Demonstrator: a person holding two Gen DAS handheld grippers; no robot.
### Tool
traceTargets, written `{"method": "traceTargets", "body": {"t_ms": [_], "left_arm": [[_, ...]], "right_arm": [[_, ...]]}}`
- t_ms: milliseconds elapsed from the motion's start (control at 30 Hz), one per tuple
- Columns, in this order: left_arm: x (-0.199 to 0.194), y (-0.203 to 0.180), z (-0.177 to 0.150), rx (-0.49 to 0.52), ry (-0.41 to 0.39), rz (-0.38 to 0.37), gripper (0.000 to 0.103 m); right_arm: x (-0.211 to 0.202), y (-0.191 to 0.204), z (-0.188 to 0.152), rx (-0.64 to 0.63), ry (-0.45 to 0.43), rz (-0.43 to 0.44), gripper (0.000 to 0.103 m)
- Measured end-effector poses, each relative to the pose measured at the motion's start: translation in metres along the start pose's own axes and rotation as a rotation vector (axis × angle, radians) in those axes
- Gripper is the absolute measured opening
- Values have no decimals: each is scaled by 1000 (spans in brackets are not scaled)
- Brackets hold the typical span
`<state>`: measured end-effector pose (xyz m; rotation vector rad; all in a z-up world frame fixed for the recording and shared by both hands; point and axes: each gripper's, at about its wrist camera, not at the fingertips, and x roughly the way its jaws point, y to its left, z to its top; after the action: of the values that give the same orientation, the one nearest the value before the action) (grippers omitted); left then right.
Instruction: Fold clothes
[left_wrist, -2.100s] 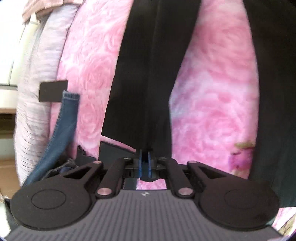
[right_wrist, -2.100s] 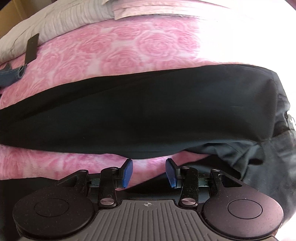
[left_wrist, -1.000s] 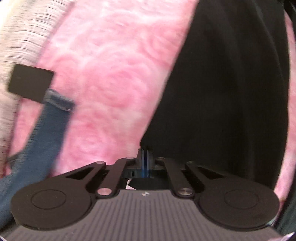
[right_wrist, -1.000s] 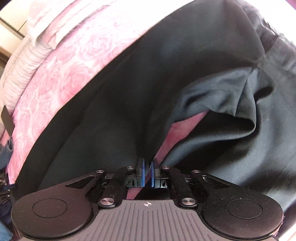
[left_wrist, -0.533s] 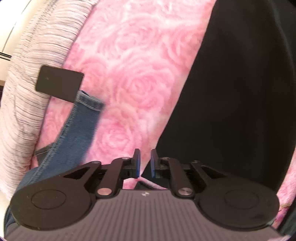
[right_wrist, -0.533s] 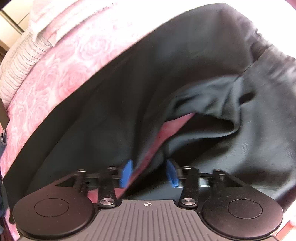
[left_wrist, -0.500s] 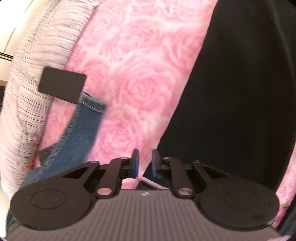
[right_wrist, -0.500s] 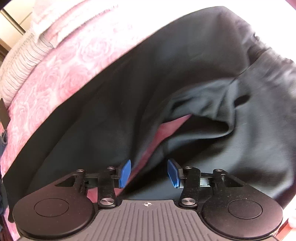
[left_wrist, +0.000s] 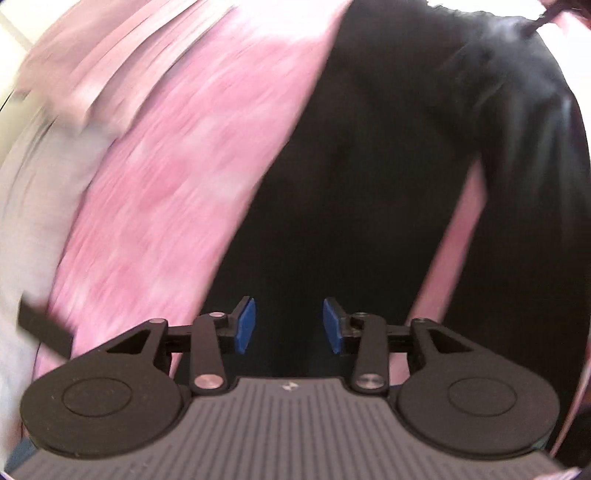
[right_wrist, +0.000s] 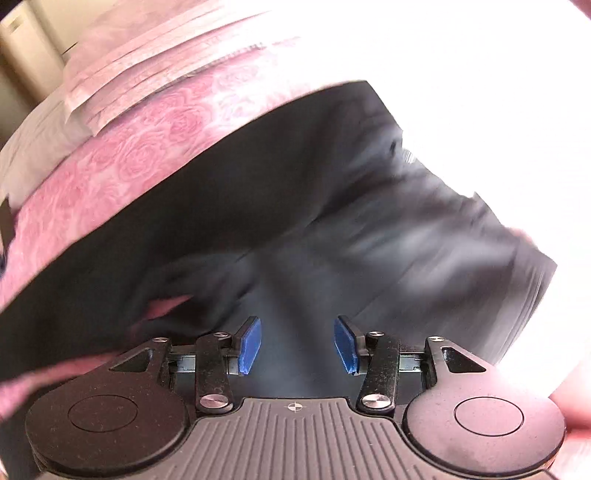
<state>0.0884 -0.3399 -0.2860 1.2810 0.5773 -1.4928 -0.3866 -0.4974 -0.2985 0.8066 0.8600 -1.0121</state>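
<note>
Black trousers (left_wrist: 369, 177) lie spread on a pink rose-patterned bedspread (left_wrist: 177, 177); a strip of pink shows between the two legs in the left wrist view. My left gripper (left_wrist: 288, 325) hovers over the black cloth, its jaws opening, nothing between its blue pads (left_wrist: 244, 325). In the right wrist view the trousers (right_wrist: 295, 206) lie folded over, rumpled toward the right. My right gripper (right_wrist: 297, 345) stands open above the cloth with nothing between the pads. Both views are motion-blurred.
A grey striped cover (left_wrist: 33, 192) and pale pink pillows (right_wrist: 147, 70) lie along the far left of the bed. A flat black tag (left_wrist: 44, 326) sits at the left edge. The right of the right wrist view is washed out by bright light.
Both grippers let go of the black cloth and opened. Both lifted and swept across the trousers; the denim piece at the left has left the left wrist view.
</note>
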Motion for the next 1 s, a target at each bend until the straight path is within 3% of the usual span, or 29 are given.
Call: {"method": "traceTargets", "body": {"t_ms": [233, 433, 533, 567, 600, 700, 867, 1000], "left_arm": [[41, -115, 155, 20, -44, -95, 41], [89, -167, 250, 65, -64, -141, 44], [110, -175, 274, 82, -66, -138, 44], [115, -177, 280, 85, -67, -136, 44], [118, -179, 284, 91, -68, -129, 44], [117, -182, 287, 116, -73, -109, 44], [112, -178, 287, 98, -96, -84, 44], [126, -175, 286, 61, -71, -75, 45]], "right_arm": [[62, -111, 91, -254, -8, 126, 48], [111, -142, 135, -423, 40, 232, 48], [136, -146, 142, -512, 65, 262, 47], [139, -144, 142, -534, 69, 278, 43], [141, -143, 142, -549, 73, 283, 24], [126, -144, 141, -543, 64, 275, 17], [77, -139, 152, -520, -27, 326, 15], [94, -120, 172, -505, -46, 358, 15]]}}
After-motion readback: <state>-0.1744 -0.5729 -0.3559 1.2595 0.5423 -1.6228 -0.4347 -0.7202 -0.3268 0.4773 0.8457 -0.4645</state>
